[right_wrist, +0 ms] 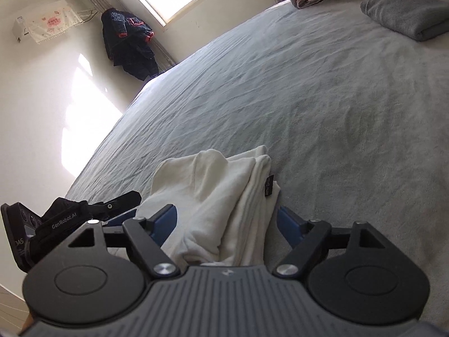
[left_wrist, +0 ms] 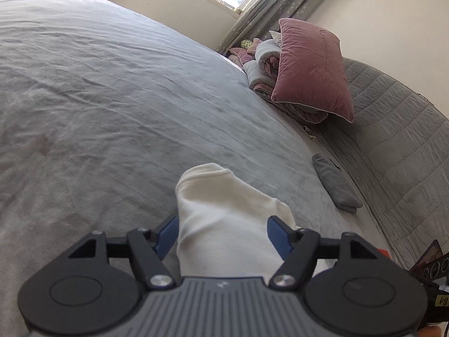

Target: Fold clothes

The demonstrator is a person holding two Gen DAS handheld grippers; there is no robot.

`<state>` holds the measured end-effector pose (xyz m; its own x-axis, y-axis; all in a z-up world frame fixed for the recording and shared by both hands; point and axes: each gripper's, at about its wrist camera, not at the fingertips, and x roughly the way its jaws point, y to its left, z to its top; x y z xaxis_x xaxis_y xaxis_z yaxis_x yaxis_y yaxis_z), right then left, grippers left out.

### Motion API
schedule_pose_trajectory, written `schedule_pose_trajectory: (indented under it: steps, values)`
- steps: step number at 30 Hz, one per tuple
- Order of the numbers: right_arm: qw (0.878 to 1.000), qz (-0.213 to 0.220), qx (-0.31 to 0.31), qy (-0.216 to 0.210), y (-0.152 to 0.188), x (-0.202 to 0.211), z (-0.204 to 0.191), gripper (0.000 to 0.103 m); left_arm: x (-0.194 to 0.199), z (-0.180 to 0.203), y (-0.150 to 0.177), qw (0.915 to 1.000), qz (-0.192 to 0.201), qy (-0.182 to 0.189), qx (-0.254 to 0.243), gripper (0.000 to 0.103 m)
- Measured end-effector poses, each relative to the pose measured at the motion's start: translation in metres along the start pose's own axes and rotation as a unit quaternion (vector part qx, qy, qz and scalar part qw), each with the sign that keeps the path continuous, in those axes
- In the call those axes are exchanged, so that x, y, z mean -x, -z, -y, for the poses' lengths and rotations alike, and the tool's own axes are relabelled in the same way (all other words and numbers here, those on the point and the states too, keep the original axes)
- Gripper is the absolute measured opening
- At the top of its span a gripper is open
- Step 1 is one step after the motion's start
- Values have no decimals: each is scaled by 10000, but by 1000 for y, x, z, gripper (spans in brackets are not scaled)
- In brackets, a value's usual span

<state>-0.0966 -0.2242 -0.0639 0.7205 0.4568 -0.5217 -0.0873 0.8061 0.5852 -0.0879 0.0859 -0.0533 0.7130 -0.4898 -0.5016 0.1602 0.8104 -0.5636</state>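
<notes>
A folded white garment [left_wrist: 219,196] lies on the grey bed sheet [left_wrist: 112,84]. In the left wrist view it fills the gap between the wide-apart blue fingers of my left gripper [left_wrist: 223,233], and one edge drapes over the right finger. The right wrist view shows the same white garment [right_wrist: 213,185] as a stacked bundle with a small dark label, sitting between the spread fingers of my right gripper [right_wrist: 226,219]. The left gripper [right_wrist: 84,213] comes in from the left against the bundle's side. Both grippers are open.
A folded grey cloth [left_wrist: 335,185] [right_wrist: 407,16] rests on the bed near the quilted grey headboard [left_wrist: 393,140]. A pink pillow [left_wrist: 311,67] leans on rolled bedding. A dark jacket [right_wrist: 129,45] hangs by the window. Wide bare sheet [right_wrist: 308,84] stretches ahead.
</notes>
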Motion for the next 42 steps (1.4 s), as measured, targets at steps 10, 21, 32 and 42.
schedule_pose_trajectory:
  steps: [10, 21, 32, 42]
  values:
    - [9988, -80, 318, 354, 14, 1, -30, 85, 1, 28, 38, 9953, -83, -537, -796, 75]
    - [9944, -343, 642, 763, 30, -3, -31, 95, 13, 26, 53, 9944, -32, -653, -825, 80]
    - [9900, -662, 894, 870, 43, 2, -36, 103, 29, 31, 58, 9892, -595, -627, -1184, 94]
    - [9812, -895, 1322, 1083, 51, 4, -45, 103, 38, 39, 57, 9725, -1072, -873, -1876, 102]
